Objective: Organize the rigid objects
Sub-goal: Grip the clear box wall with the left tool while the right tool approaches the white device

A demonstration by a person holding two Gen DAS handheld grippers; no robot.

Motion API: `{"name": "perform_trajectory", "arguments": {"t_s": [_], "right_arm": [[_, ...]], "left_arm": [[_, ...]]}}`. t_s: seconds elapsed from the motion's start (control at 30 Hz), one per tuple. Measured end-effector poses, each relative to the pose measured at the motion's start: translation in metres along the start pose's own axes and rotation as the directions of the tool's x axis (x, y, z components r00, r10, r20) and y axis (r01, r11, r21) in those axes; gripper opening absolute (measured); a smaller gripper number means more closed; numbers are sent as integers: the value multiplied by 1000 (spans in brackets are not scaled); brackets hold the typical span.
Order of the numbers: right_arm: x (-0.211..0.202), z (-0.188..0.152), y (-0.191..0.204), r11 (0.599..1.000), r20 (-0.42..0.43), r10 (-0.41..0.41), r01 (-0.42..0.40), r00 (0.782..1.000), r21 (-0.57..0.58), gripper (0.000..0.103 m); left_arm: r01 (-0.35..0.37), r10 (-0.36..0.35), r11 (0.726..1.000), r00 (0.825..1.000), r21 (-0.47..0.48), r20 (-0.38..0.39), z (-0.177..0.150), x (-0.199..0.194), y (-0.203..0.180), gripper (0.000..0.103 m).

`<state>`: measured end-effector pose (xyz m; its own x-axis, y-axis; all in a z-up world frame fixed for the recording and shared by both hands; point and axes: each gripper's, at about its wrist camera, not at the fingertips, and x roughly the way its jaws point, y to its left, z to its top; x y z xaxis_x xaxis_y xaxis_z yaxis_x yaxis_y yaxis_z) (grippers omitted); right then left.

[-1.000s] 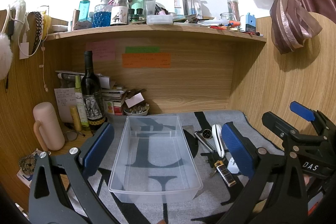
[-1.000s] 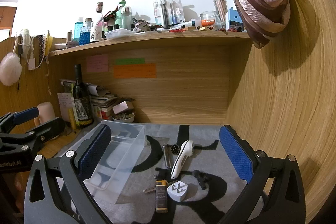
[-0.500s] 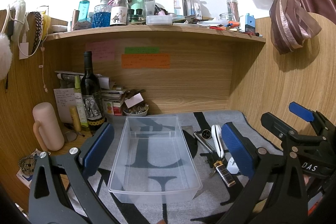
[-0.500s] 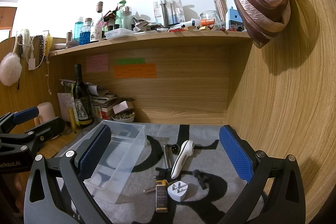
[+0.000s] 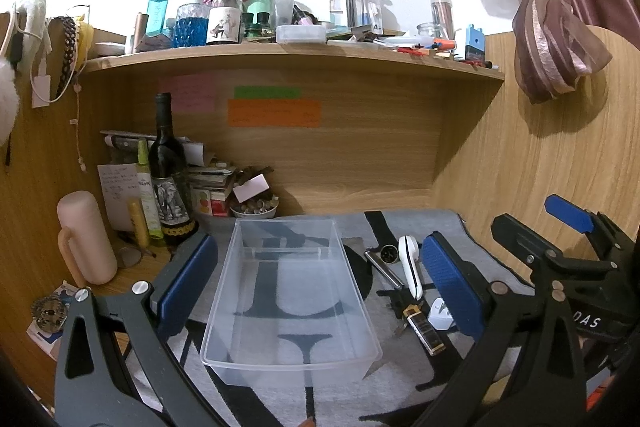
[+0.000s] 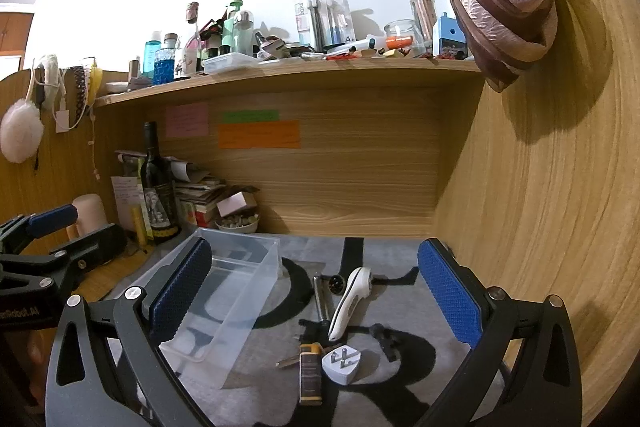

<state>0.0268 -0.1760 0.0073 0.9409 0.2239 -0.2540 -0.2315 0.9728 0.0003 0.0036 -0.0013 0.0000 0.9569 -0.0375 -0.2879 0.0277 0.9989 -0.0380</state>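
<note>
Both grippers hang spread wide with nothing between their blue pads: the left gripper point(image 5: 320, 279) frames the clear plastic bin point(image 5: 292, 291), which sits empty on the grey patterned mat point(image 6: 380, 399), and the right gripper point(image 6: 316, 291) looks down on the little heap of things just beside the bin's right wall. That heap is where I expect trouble. The white handheld device point(image 6: 348, 301) lies slantwise with its head near a small round metal piece point(image 6: 337, 283) and a metal bar point(image 6: 320, 301) close alongside, so a wide pinch here could catch two things at once or shove the bar away. Nearer the camera, the white plug adapter point(image 6: 341, 363) sits almost against the dark rectangular lighter-like object point(image 6: 310, 373), with a key-like bit point(image 6: 287, 361) poking out beside it; closing on the adapter could nudge its neighbour, and its smooth rounded shell looks likely to squirt out of the pads. The black clip-like pieces point(image 6: 386, 341) are small and low against the dark print, easy to miss. The bin looks light, so a bump from either gripper on the way over might slide it across the mat or tip its rim.
</note>
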Motion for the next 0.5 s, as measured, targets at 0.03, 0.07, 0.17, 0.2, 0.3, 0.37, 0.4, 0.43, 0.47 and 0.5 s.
{"name": "perform_trajectory", "arguments": {"t_s": [0.03,0.07,0.17,0.2,0.3,0.37,0.4,0.43,0.47,0.5], "right_arm": [[1,0,0,1000,-2,2,-2,1000,1,103],[1,0,0,1000,-3,4,-4,1000,2,103],[6,0,-1,1000,-15,18,-18,1000,8,103],[8,0,-1,1000,-21,22,-22,1000,10,103],[13,-1,-3,999,-40,30,-29,999,18,103],[17,-2,-5,999,-48,25,-23,999,23,103],[19,-2,-6,999,-52,23,-22,998,26,103],[21,-2,-7,999,-58,25,-23,998,30,103],[24,-3,-8,999,-66,28,-26,997,34,103],[26,-3,-10,999,-73,34,-31,997,41,103]], "left_arm": [[3,-3,1000,1000,-1,-2,-1,1,1,103],[8,-8,1000,1000,-2,-6,-2,2,2,103],[27,-27,1000,999,-7,-21,-3,6,7,103],[34,-34,999,999,-10,-27,-3,8,9,103],[46,-47,998,997,-36,-54,-2,16,21,103],[42,-46,997,996,-62,-75,-2,22,33,103],[35,-41,997,996,-71,-82,-2,25,38,103],[23,-30,997,996,-79,-88,-2,27,43,103],[10,-18,996,995,-88,-95,-2,30,48,103],[2,-12,995,995,-98,-103,-2,33,55,103]]}}
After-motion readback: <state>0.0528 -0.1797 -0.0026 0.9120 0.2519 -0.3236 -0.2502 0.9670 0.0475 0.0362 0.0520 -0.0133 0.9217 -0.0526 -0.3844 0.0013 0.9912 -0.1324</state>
